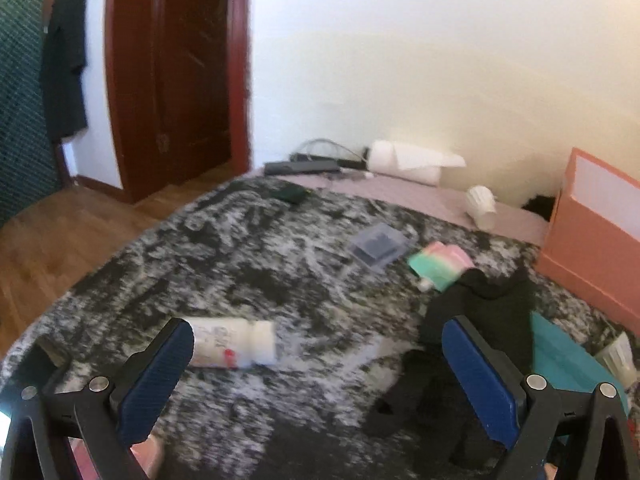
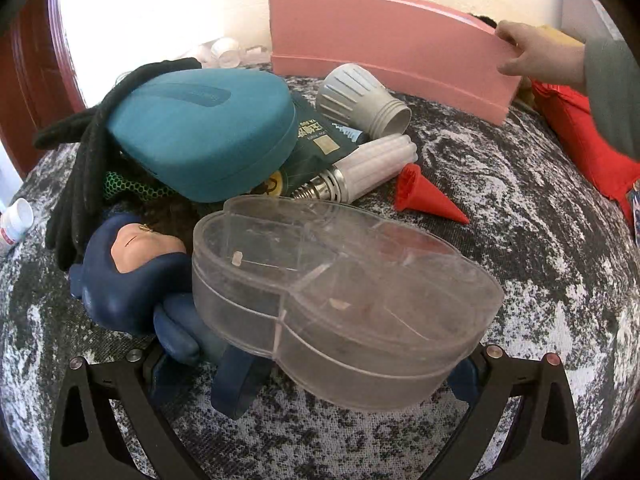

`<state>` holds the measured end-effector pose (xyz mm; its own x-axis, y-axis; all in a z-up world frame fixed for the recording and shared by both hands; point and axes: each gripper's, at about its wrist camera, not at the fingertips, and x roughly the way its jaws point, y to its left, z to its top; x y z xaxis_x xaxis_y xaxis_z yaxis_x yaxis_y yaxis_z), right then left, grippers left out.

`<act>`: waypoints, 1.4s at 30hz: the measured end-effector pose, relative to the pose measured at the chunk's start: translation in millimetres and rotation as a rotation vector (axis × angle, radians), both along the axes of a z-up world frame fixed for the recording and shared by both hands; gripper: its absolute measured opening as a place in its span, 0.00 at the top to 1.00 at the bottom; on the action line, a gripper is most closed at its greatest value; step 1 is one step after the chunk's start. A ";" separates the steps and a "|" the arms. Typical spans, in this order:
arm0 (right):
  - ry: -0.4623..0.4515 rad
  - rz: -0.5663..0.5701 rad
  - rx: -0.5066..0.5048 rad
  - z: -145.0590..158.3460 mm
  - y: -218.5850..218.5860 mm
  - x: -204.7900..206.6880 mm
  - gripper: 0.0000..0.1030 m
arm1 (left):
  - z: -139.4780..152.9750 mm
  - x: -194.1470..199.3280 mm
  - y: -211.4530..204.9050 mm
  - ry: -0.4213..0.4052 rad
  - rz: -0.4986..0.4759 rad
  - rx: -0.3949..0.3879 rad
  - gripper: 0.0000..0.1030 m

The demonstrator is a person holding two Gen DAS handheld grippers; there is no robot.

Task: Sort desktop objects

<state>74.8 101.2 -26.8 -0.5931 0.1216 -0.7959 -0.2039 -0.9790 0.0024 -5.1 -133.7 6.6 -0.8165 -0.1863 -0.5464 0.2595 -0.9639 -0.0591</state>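
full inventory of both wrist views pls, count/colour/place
clear plastic case: 1, transparent, between right gripper's fingers
teal case: 1, teal, atop pile
doll: 1, navy, left of clear case
bulb: 1, white, mid-table
bulb cover: 1, grey-white, behind bulb
cone: 1, red, right of bulb
pink box: 1, pink, rear
bottle: 1, white, lying ahead of left gripper
left gripper: open
right gripper: around clear case, fingertips hidden
hand: 1, on pink box

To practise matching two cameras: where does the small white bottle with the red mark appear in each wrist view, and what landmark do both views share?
Left wrist: white bottle lies on its side at lower left, beside the left gripper's left finger.
Right wrist: white bottle at the far left edge, partly cut off.
Shared landmark: pink box.
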 end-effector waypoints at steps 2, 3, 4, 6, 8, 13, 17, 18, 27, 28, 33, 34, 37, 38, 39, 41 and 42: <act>0.000 0.000 0.000 -0.6 -1.4 2.9 0.00 | -0.5 -1.1 7.8 -0.010 -0.020 0.008 0.01; 0.000 0.000 0.000 -0.9 -2.1 4.3 0.00 | 0.8 1.0 11.3 -0.005 -0.029 0.008 0.01; 0.000 0.000 0.000 -1.2 -2.8 5.8 0.00 | 3.2 4.5 15.4 0.005 -0.041 0.004 0.01; 0.000 0.000 0.000 -0.2 -3.2 8.7 0.00 | 7.8 11.6 22.1 0.026 -0.055 -0.009 0.01; 0.000 0.000 0.000 1.5 -3.3 12.0 0.00 | 13.6 18.9 27.6 0.054 -0.065 -0.029 0.01; -0.001 0.000 0.000 3.6 -3.9 18.5 0.00 | 16.4 26.9 42.1 0.072 -0.096 -0.057 0.01; -0.001 0.000 0.000 5.9 -4.6 24.2 0.00 | 18.7 36.9 54.6 0.094 -0.149 -0.071 0.01; -0.002 0.000 0.000 6.3 -4.8 25.6 0.00 | 20.5 39.8 57.4 0.108 -0.167 -0.078 0.01; -0.003 0.000 -0.001 9.8 10.8 25.3 0.00 | 25.8 53.9 72.6 0.148 -0.264 -0.044 0.01; -0.003 0.000 -0.001 11.4 11.5 25.8 0.00 | 25.9 55.1 75.0 0.156 -0.271 -0.059 0.01; -0.005 -0.007 0.007 -3.7 7.1 34.0 0.00 | 23.0 57.5 79.7 0.158 -0.299 -0.087 0.01; -0.005 -0.010 0.006 -6.7 4.6 35.0 0.00 | 22.3 57.6 79.9 0.157 -0.302 -0.090 0.01; -0.005 -0.012 0.001 -8.4 0.9 37.0 0.00 | 21.8 58.7 80.8 0.161 -0.307 -0.105 0.01; -0.006 -0.012 0.001 -9.1 2.3 38.1 0.00 | 21.7 59.0 81.1 0.162 -0.308 -0.109 0.01; -0.006 -0.012 -0.001 -9.7 4.0 39.3 0.00 | 21.5 59.4 81.4 0.164 -0.310 -0.114 0.01; -0.006 -0.012 -0.005 -10.3 6.0 40.0 0.00 | 23.5 60.9 82.5 0.170 -0.313 -0.122 0.01; -0.007 -0.012 -0.001 -10.7 6.0 39.7 0.00 | 25.0 61.8 83.2 0.174 -0.314 -0.125 0.01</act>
